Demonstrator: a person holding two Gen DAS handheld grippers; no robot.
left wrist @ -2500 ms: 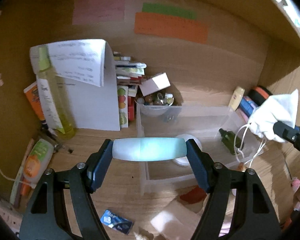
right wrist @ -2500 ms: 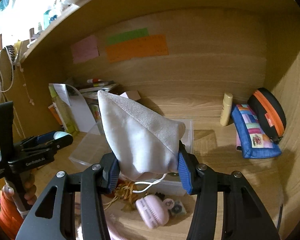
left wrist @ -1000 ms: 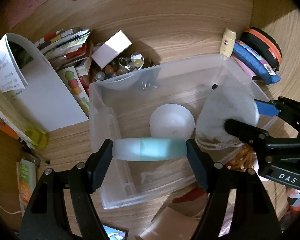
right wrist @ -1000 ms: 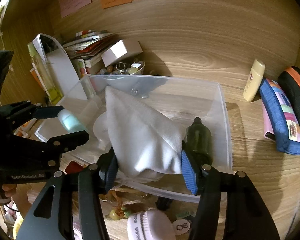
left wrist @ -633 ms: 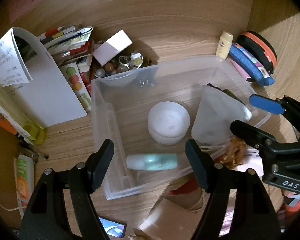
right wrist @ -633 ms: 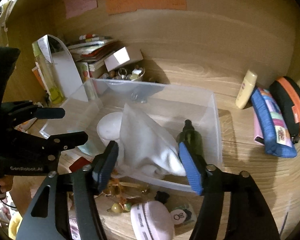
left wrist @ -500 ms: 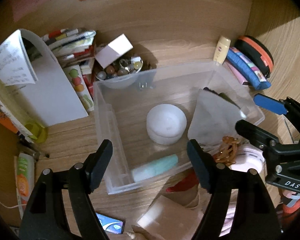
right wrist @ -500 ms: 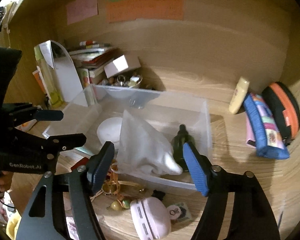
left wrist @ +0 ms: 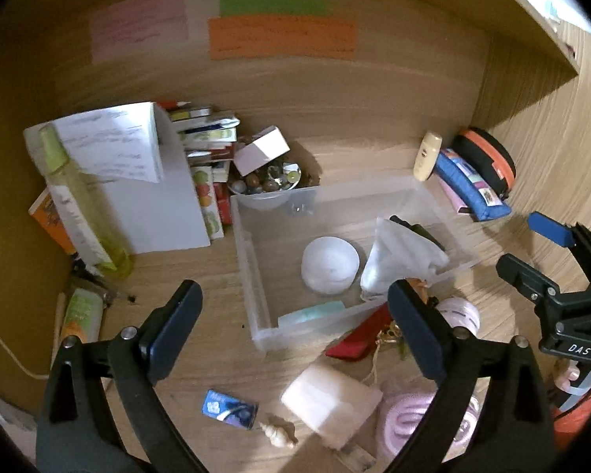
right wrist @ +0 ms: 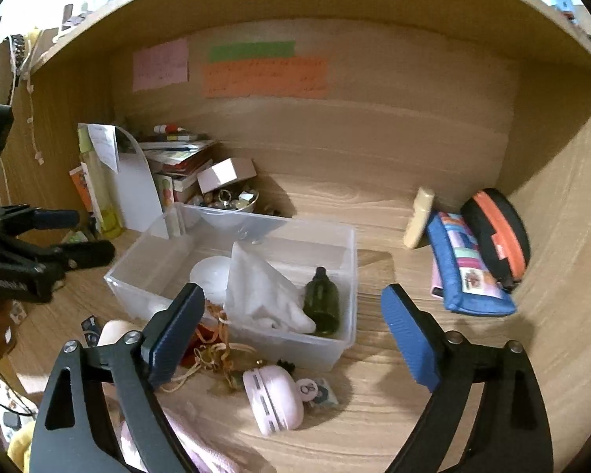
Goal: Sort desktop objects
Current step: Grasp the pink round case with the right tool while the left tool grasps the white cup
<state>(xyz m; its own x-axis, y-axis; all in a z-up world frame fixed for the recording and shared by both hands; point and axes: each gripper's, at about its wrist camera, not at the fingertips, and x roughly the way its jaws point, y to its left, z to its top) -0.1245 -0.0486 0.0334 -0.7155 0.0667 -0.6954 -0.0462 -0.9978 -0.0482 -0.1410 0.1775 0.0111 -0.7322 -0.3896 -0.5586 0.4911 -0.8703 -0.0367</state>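
Lying flat in the clear bin, teal tube, long axis along the front wall.

Right tool jaws opening, empty, above clear bin holding white cloth, green bottle

We see a box on the counter holding a jar, cloth and tube; books behind-left, pouches right.
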